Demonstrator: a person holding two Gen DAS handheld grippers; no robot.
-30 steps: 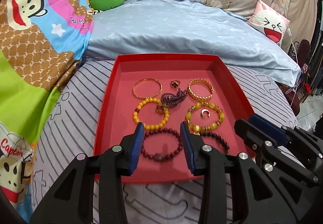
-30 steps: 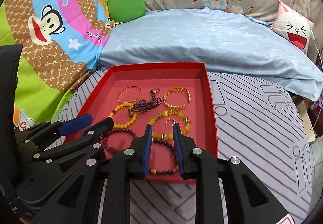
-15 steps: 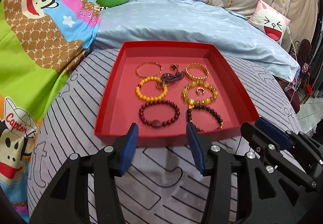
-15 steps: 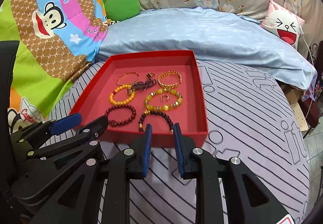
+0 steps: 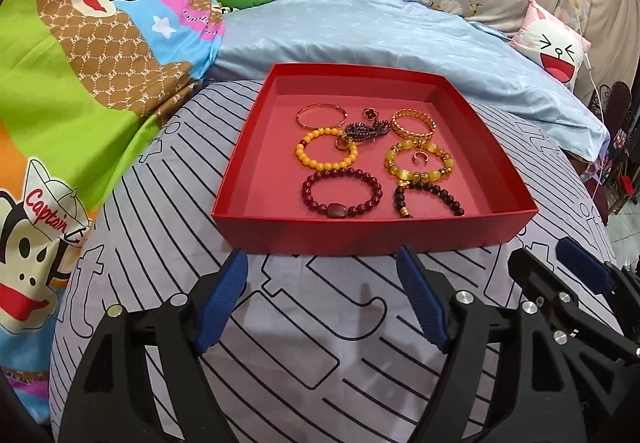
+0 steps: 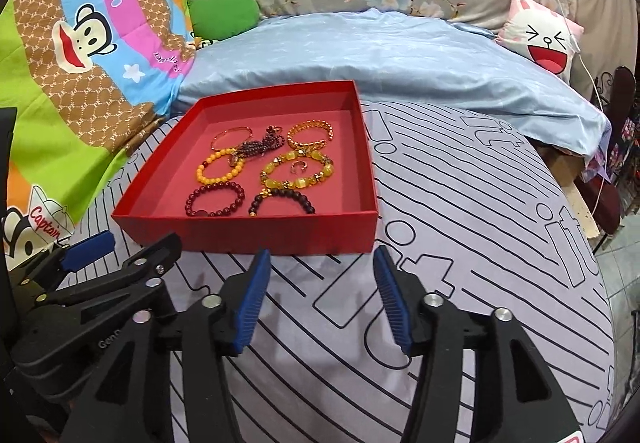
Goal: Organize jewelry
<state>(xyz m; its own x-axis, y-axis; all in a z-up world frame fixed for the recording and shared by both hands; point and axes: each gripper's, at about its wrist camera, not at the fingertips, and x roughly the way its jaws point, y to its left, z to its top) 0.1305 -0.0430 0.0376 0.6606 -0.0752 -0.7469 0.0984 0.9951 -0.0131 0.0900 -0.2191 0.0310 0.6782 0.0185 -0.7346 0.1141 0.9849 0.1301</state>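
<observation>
The job looks almost done, or all done: every piece of jewelry that shows lies inside the red box [image 5: 248,147], and none lies out on the striped sheet [image 5: 280,343] of the bed. The box sits on that sheet, just past the tips of both grippers. Inside it, the pieces are laid in two neat rows. At the far end are a thin gold bangle [image 5: 321,115] and a thick gold chain bracelet [image 5: 413,123], with a dark beaded piece [image 5: 366,131] and a small flower ring [image 5: 370,113] between them. In the middle are an orange bead bracelet [image 5: 326,154] and a yellow stone bracelet [image 5: 419,165] with a little open ring [image 5: 420,158] lying inside its loop. Nearest are a dark red bead bracelet [image 5: 342,194] and a black bead bracelet [image 5: 430,199]. The dark beaded piece touches the orange bracelet, so that spot may want a bit more tidying. The left gripper [image 5: 322,299] is over the sheet, near the front wall of the box. Its jaws are opening wide and nothing is between them. The right gripper [image 6: 320,295] is beside it. Its jaws are opening too, and they hold nothing.
</observation>
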